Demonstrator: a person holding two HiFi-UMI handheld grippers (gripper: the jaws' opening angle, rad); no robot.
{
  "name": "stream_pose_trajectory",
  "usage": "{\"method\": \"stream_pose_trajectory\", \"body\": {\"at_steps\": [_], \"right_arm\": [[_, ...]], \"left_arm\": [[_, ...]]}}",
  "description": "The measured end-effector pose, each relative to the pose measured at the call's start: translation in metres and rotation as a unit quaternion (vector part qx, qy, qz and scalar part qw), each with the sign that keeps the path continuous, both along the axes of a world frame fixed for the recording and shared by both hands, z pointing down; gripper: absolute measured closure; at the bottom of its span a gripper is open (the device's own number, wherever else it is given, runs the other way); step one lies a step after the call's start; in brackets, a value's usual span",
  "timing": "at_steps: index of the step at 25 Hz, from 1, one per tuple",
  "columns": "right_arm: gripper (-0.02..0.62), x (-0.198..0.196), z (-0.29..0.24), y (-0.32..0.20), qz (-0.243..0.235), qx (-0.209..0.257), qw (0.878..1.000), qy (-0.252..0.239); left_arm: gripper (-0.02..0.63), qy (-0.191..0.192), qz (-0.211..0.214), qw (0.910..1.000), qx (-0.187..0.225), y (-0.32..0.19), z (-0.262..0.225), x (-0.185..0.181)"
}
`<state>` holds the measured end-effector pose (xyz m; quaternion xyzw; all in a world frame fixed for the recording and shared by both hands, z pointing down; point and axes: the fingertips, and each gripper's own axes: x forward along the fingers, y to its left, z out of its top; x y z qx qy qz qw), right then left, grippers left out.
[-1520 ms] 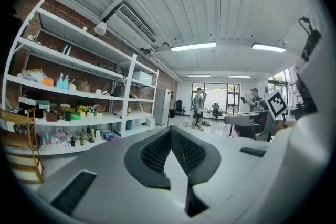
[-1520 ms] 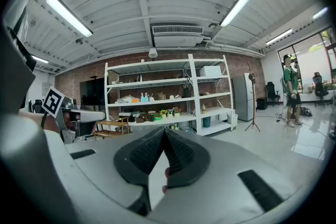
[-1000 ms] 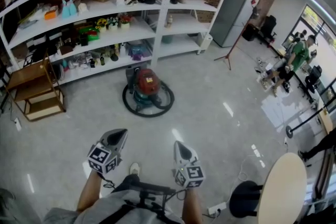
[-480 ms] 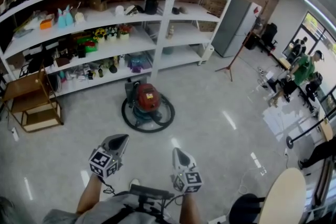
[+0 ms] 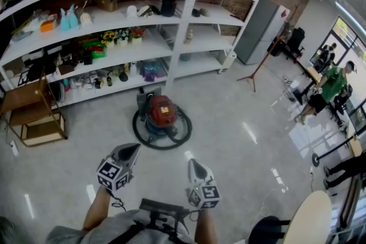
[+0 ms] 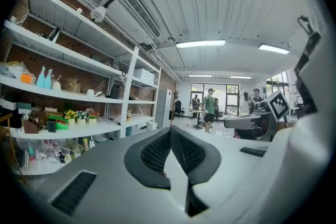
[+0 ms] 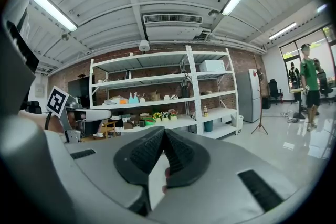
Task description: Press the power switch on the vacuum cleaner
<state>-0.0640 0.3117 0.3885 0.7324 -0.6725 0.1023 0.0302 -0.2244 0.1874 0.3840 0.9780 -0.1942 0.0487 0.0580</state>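
Observation:
The vacuum cleaner (image 5: 160, 112), red on top with a teal base and a black hose coiled round it, stands on the floor in front of the shelving in the head view. My left gripper (image 5: 131, 150) and right gripper (image 5: 193, 164) are held low near my body, well short of it, both pointing toward it. Each has its jaws shut with nothing between them. In the left gripper view the left gripper (image 6: 170, 131) points level at the shelves; the right gripper (image 7: 164, 132) does the same in its own view. The vacuum is hidden behind the jaws in both gripper views.
White shelving (image 5: 114, 43) full of small items runs along the brick wall. A wooden stand (image 5: 35, 108) sits at the left. A grey cabinet (image 5: 257, 23) and a tripod (image 5: 251, 71) stand at the right; people (image 5: 326, 88) are at far right. A round table (image 5: 311, 220) edges the lower right.
The view has crept forward: the vacuum cleaner and shelves sit slightly lower and nearer in the head view. Both grippers keep the same pose, still shut.

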Motion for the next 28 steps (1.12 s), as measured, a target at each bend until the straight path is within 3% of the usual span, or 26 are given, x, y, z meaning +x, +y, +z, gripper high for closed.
{"method": "stream_pose_trajectory", "body": {"at_steps": [15, 28], "right_arm": [[0.583, 0.036, 0.002, -0.056, -0.011, -0.002, 1.0, -0.007], [0.583, 0.094, 0.008, -0.124, -0.03, -0.017, 0.999, -0.016]], "left_arm": [[0.6, 0.0, -0.018, 0.9998, 0.0, -0.055, 0.006, 0.031], [0.6, -0.012, -0.03, 0.9994, -0.01, -0.115, 0.007, 0.088]]}}
